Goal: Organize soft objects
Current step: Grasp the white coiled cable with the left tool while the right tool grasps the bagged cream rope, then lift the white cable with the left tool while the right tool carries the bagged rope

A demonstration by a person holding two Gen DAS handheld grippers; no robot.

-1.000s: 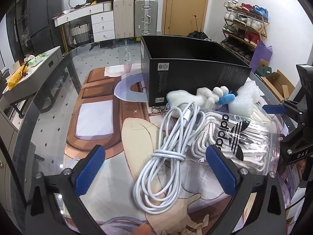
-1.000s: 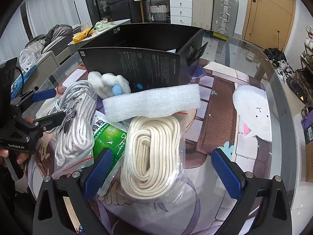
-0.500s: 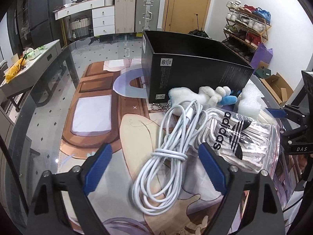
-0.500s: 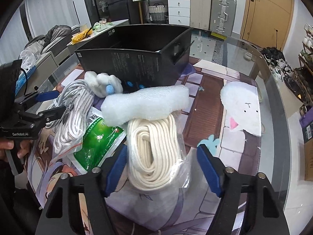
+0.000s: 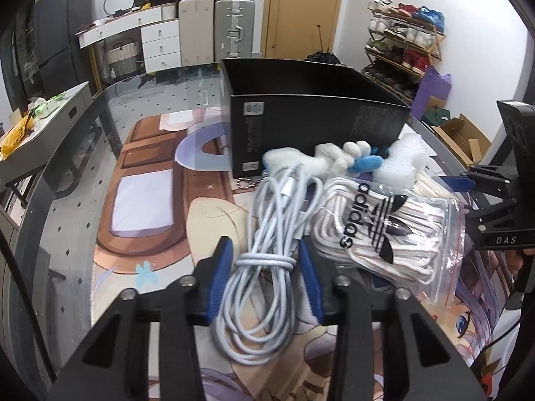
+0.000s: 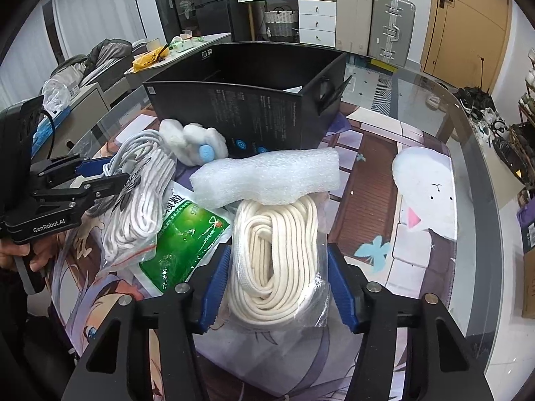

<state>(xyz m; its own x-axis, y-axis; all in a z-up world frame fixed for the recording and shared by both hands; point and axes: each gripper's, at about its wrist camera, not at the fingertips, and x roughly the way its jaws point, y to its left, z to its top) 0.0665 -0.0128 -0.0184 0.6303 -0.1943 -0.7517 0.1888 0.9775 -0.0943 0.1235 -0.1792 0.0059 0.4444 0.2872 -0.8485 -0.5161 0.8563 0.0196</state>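
Note:
My left gripper (image 5: 264, 260) is shut on a coiled white cable (image 5: 267, 207) lying on the printed mat. Beside it lies a zip bag of white cord (image 5: 384, 230) with a black logo. My right gripper (image 6: 277, 267) has its jaws closing, and both blue pads press the sides of a clear bag of cream rope (image 6: 277, 250). A white foam roll (image 6: 267, 180) rests on the far end of that rope. A green packet (image 6: 187, 244) lies to its left. A white plush toy (image 6: 194, 140) sits against the open black box (image 6: 250, 113).
The glass table's curved edge (image 6: 474, 153) runs along the right. A printed mat (image 5: 143, 200) covers the tabletop left of the pile. A hand holds the left gripper's handle (image 6: 20, 257). Suitcases, drawers and a shoe rack stand in the room behind.
Both grippers went from wide open to closed: the left one onto the white cable, the right one onto the bagged rope. The foam roll shifted slightly on the rope.

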